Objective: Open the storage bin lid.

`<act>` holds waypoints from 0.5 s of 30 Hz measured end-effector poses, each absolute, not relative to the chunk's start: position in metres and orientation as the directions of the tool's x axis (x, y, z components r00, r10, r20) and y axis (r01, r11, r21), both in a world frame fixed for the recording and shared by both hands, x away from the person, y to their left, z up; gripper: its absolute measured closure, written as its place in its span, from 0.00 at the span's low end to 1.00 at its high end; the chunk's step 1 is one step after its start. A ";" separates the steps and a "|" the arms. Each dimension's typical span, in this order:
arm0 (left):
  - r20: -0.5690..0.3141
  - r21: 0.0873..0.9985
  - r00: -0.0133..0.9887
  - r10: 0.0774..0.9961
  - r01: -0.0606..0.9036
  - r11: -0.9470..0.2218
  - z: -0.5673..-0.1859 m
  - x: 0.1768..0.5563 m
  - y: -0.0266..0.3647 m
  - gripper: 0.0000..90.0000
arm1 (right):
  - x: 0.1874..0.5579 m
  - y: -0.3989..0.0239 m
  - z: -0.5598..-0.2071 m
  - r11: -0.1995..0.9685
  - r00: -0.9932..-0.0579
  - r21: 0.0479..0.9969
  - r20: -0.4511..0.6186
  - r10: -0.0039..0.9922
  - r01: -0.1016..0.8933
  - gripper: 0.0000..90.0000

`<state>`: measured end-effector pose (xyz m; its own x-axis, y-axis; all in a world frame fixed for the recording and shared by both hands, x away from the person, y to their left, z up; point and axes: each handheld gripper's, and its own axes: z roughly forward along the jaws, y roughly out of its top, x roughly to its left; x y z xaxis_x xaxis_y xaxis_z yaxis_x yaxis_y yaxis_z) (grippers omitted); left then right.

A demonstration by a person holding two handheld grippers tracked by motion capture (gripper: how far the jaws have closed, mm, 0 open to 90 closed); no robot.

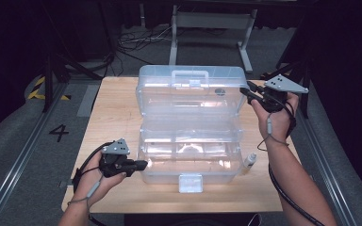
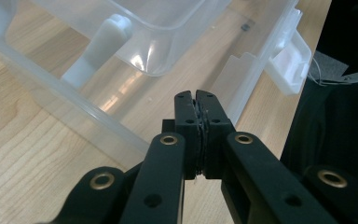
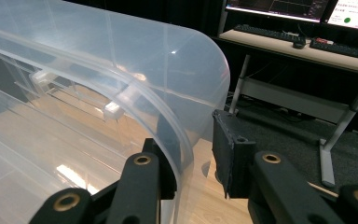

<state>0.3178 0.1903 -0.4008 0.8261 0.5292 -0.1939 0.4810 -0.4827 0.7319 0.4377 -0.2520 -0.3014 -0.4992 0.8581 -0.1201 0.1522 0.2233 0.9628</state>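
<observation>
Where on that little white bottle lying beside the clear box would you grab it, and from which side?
Probably around the middle of its body, coming straight down from above. The small white bottle lies on its side on the wooden table, close to the right end of the clear plastic box. The jaws would best span its narrow width, across its length; the box wall leaves little room for a sideways approach.

Clear plastic box [image 1: 191,127], black hand-held grippers [image 1: 139,165]

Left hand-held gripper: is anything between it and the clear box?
Nothing visible. The left hand-held gripper, jaws shut and empty, points at the near left corner of the clear box, with bare table around it. The small bottle lies on the box's far side.
</observation>
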 end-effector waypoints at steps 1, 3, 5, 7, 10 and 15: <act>-0.200 0.733 0.825 0.529 0.484 -0.477 -0.401 0.318 0.190 0.99 | 0.438 -0.252 -0.301 0.223 -0.499 0.962 -0.119 0.858 0.155 0.80; -0.202 0.735 0.824 0.530 0.485 -0.474 -0.402 0.318 0.190 0.99 | 0.439 -0.252 -0.301 0.223 -0.500 0.962 -0.118 0.858 0.157 0.80; -0.206 0.732 0.819 0.536 0.492 -0.470 -0.403 0.318 0.189 0.99 | 0.440 -0.252 -0.300 0.222 -0.501 0.961 -0.114 0.858 0.162 0.80; -0.206 0.730 0.816 0.540 0.495 -0.470 -0.404 0.318 0.187 0.99 | 0.441 -0.252 -0.300 0.224 -0.503 0.961 -0.114 0.857 0.164 0.80; -0.204 0.728 0.815 0.542 0.496 -0.473 -0.405 0.319 0.185 0.99 | 0.444 -0.252 -0.299 0.226 -0.505 0.958 -0.109 0.856 0.176 0.80; -0.195 0.733 0.817 0.543 0.489 -0.473 -0.406 0.318 0.184 1.00 | 0.449 -0.251 -0.297 0.233 -0.500 0.955 -0.113 0.859 0.184 0.81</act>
<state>0.3185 0.1843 -0.4060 0.8171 0.5426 -0.1951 0.4889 -0.4726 0.7332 0.4488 -0.2513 -0.2973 -0.4998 0.8587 -0.1134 0.1842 0.2333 0.9548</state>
